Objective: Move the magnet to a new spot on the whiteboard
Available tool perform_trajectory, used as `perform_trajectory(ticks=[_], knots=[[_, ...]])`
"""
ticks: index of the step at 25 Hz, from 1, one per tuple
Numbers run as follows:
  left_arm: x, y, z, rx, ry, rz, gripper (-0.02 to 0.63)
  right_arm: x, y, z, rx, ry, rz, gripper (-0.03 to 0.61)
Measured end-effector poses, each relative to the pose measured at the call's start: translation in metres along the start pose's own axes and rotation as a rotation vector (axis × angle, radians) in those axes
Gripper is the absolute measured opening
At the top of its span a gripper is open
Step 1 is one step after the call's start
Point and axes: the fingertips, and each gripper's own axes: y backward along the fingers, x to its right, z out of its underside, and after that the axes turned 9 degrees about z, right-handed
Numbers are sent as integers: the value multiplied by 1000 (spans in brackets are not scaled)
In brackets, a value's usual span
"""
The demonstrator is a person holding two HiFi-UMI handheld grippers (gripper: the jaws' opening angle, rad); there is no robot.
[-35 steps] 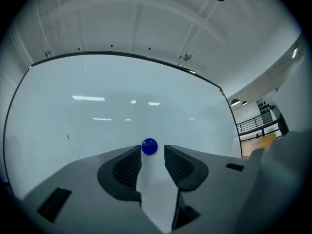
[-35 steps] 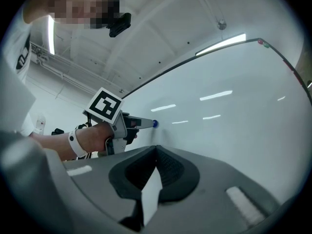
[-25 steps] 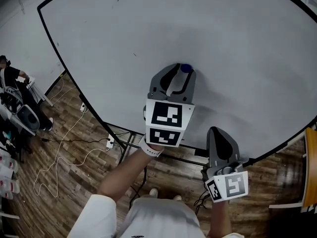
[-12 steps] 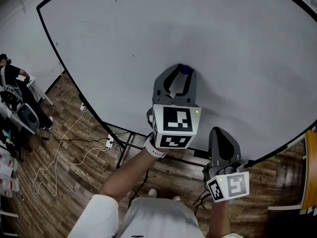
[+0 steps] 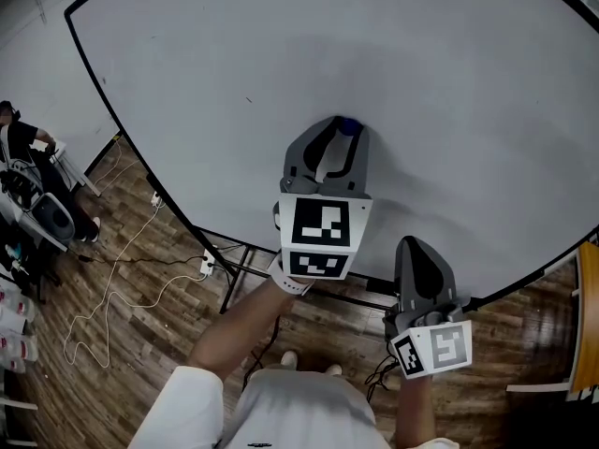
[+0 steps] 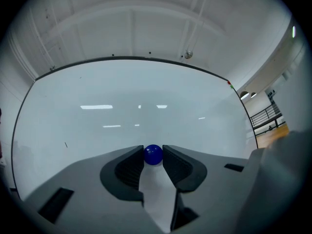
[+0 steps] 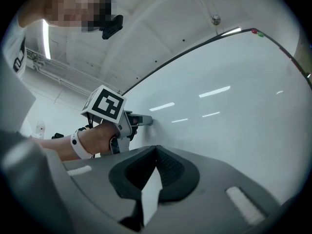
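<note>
L gripper [image 5: 339,131] is up vs the whiteboard [image 5: 421,82], w/ the blue magnet [image 6: 153,154] dead ahead, right btwn its jaw tips. Jaws closing on it; pads look to touch both sides. Magnet's round, so no long axis to align. R gripper [image 7: 155,151]: jaws together, empty, lower & rightward, well apart from it. L is nearer.
</note>
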Motion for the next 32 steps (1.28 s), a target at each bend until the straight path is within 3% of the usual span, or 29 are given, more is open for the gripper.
perform_trajectory(ticks=[12, 16, 26, 32], knots=[[13, 39, 0, 12, 20, 61, 121, -5, 8, -6, 25, -31, 16, 9], [12, 51, 13, -6, 7, 62, 123, -3, 4, -5, 25, 0, 29, 9], [15, 102, 42, -61, 69, 95, 121, 7, 12, 5, -7, 109, 99, 9], [10, 126, 82, -139, 92, 89, 121, 17, 14, 8, -10, 104, 129, 9]])
